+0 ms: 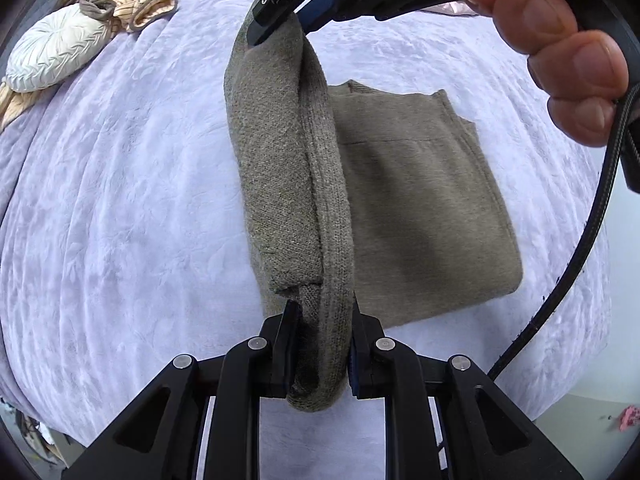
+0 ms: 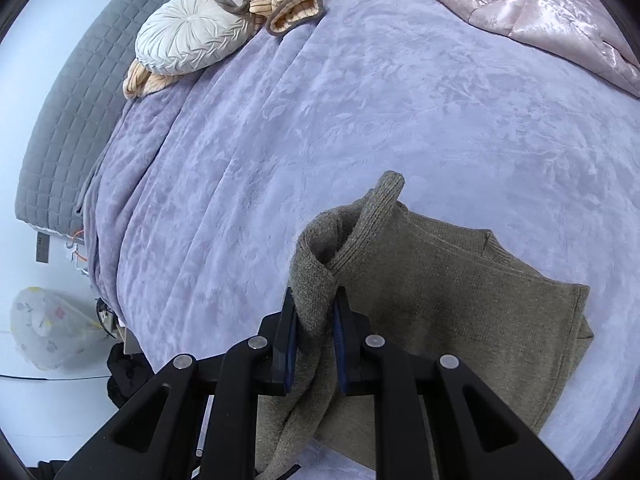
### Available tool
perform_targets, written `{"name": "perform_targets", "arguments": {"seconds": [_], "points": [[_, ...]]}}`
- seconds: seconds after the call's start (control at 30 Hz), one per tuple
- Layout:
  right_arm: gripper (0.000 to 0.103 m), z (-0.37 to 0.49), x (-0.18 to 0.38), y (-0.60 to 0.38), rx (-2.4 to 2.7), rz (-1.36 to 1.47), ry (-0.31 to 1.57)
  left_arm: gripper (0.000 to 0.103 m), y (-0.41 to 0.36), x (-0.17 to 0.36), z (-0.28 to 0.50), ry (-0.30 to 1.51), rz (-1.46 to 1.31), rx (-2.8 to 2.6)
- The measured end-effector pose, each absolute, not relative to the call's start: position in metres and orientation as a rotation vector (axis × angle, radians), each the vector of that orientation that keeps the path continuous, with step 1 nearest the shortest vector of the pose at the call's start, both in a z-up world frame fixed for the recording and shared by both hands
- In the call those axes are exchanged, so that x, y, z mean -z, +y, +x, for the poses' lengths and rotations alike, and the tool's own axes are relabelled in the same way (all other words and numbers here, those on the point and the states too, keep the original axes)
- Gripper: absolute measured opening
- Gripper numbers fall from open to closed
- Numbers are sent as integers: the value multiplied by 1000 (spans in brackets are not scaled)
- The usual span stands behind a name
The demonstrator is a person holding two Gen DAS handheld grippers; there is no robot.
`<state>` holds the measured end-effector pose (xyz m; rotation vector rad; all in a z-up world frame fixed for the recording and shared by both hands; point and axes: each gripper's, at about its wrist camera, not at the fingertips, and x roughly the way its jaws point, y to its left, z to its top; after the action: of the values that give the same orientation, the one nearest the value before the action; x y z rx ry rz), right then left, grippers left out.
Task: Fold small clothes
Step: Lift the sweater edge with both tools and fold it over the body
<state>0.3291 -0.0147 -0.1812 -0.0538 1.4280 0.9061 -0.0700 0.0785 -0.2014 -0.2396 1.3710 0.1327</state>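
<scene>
Left hand-held gripper is clamped on the near end of a lifted edge of the olive knit sweater, and the right hand-held gripper pinches the far end of that edge. Between them the fold hangs raised; the rest lies flat on the lavender bed cover.

A bedroom: lavender bedspread, round cushion, quilted headboard.
</scene>
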Motion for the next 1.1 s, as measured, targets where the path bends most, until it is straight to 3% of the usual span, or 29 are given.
{"name": "perform_targets", "arguments": {"seconds": [0.7, 1.1], "points": [[17, 373, 183, -150, -985, 98, 1408, 20, -49, 181, -10, 1429, 78, -166], [17, 381, 215, -183, -957, 98, 1397, 20, -80, 222, 9, 1485, 206, -160]]}}
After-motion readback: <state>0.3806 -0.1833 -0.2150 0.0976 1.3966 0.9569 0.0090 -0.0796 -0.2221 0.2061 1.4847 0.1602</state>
